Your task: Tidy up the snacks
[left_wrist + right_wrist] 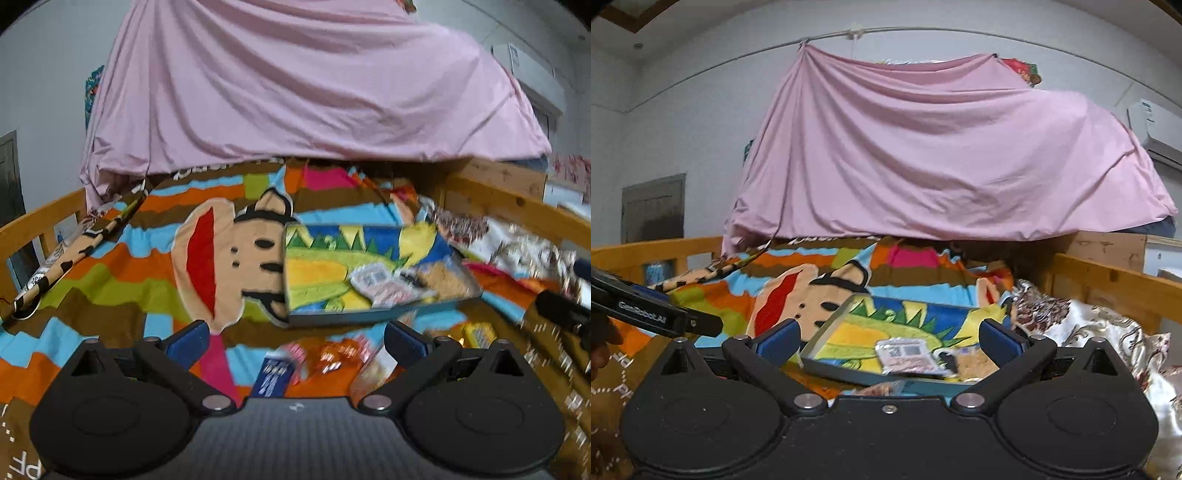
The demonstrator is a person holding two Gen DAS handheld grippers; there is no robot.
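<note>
Both the left gripper (295, 336) and right gripper (888, 341) have jaws spread wide and empty. Ahead of the jaws, the tray (317, 314) on the bed already holds a few snack packets (384, 284), apparently the collecting spot; loose snacks (328, 354) lie under the left jaws, awaiting pickup

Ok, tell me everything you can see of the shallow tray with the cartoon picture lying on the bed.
The tray is flat and rectangular, with a low grey-blue rim and a bright printed floor in blue, yellow and green. It rests slightly tilted on the striped cartoon blanket. Inside, toward its right end, lie a pale snack packet bearing a QR code and a brownish biscuit-like snack. Neither gripper touches it.
</note>
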